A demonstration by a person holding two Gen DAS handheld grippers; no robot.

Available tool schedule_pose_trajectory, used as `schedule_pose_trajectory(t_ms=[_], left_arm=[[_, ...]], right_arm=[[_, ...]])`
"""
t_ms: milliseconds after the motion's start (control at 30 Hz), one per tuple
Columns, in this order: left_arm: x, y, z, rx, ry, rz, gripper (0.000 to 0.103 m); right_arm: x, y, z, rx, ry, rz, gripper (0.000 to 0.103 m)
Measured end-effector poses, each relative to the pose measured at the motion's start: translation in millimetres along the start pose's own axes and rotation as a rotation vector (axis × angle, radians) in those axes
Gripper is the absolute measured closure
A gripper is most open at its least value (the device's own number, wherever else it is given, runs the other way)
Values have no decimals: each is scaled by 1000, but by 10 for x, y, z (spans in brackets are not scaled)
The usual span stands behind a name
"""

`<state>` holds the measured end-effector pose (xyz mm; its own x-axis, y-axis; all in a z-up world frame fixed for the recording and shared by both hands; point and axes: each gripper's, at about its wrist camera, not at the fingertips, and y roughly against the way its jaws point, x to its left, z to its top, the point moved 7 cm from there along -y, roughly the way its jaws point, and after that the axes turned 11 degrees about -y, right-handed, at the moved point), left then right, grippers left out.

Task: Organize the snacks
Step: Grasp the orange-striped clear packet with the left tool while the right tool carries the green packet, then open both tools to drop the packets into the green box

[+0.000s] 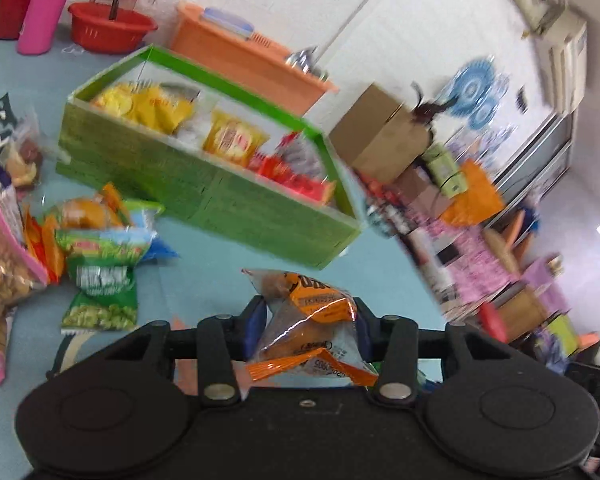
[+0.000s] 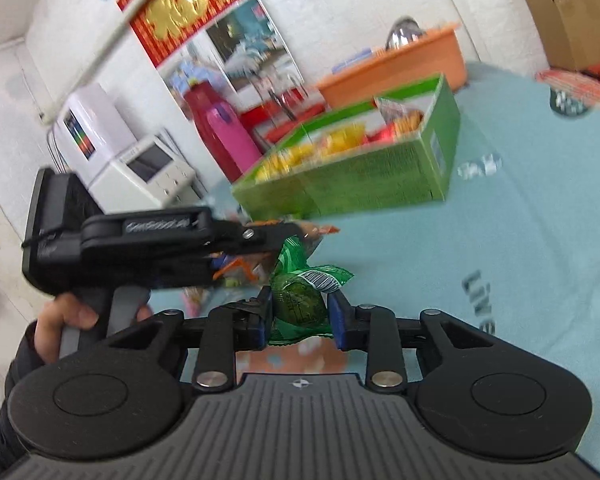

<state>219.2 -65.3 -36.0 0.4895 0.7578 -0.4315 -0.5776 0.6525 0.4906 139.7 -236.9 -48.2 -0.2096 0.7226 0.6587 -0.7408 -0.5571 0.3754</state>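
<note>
My left gripper (image 1: 306, 328) is shut on an orange and clear snack packet (image 1: 312, 320), held above the blue table. Ahead of it stands the green snack box (image 1: 204, 196), which holds yellow and red packets. Loose snacks lie in a pile (image 1: 96, 248) at the left, a green pea packet among them. In the right wrist view my right gripper (image 2: 300, 312) is shut on a small green wrapped snack (image 2: 300, 300). The left gripper's body (image 2: 140, 248) shows there too, held by a hand (image 2: 68, 320), between me and the green box (image 2: 360, 184).
An orange basket (image 1: 240, 56), a red bowl (image 1: 108, 28) and pink and red bottles (image 1: 40, 8) stand behind the box. A brown cardboard box (image 1: 380, 136) sits at the right, off the table. The blue tablecloth (image 2: 520, 240) lies open to the right of the green box.
</note>
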Motion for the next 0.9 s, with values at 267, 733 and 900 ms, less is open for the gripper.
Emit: schedule_pose_trajectory(t_ms=[267, 733, 900], left_arm=[[-122, 314, 675, -177, -11, -32, 28], [552, -462, 1347, -223, 124, -37, 28], [706, -749, 1413, -200, 131, -23, 24]], right_arm=[[227, -86, 760, -174, 68, 30, 51], [-83, -946, 1532, -269, 61, -56, 51], [-213, -1218, 1562, -239, 71, -79, 46]])
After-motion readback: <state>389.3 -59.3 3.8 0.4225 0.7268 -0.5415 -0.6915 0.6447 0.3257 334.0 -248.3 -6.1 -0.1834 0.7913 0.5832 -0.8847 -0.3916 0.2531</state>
